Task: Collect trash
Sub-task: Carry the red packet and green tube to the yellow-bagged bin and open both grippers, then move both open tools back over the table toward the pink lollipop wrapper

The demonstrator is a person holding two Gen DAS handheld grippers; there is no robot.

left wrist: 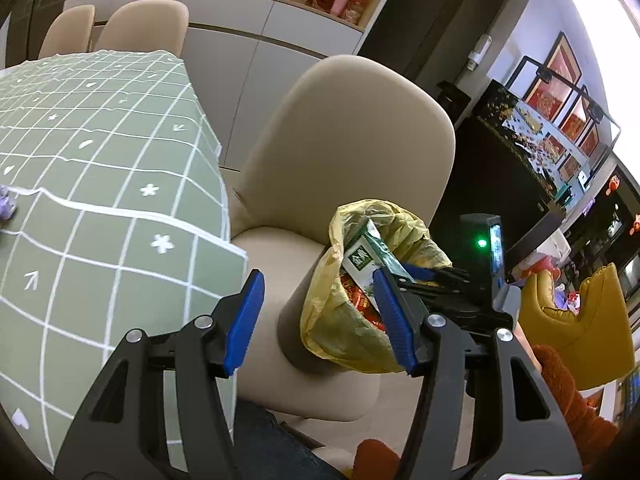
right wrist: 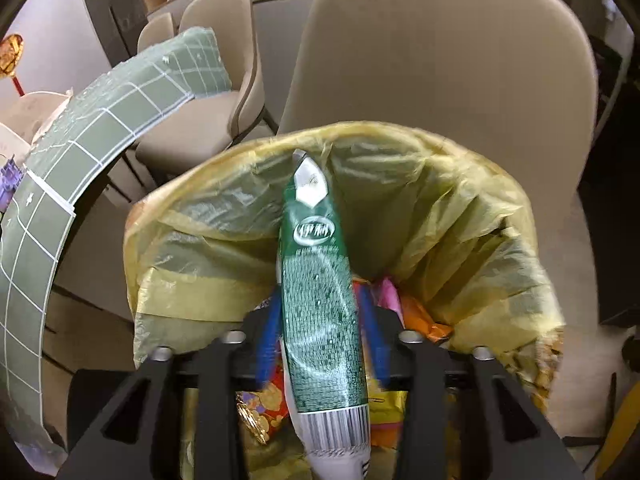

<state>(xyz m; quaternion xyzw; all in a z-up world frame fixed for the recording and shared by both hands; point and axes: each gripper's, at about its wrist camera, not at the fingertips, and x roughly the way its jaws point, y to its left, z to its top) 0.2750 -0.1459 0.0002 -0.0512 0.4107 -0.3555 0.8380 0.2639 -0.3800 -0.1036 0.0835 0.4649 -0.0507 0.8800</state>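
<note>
A bin lined with a yellow bag [right wrist: 460,208] stands on the floor by a beige chair; it also shows in the left wrist view [left wrist: 344,332]. My right gripper [right wrist: 322,320] is shut on a green and white milk carton [right wrist: 318,292] and holds it over the bin's mouth. Colourful wrappers [right wrist: 264,412] lie inside the bag. In the left wrist view the right gripper [left wrist: 420,274] and the carton [left wrist: 368,256] show at the bin's top. My left gripper [left wrist: 320,320] is open and empty, left of the bin. A purple scrap [left wrist: 6,204] lies on the table.
The table with a green grid cloth [left wrist: 100,208] is to the left. A beige chair [left wrist: 348,140] stands right behind the bin, with more chairs [left wrist: 144,24] at the table's far side. A yellow stool [left wrist: 580,332] and a dark cabinet [left wrist: 500,184] are to the right.
</note>
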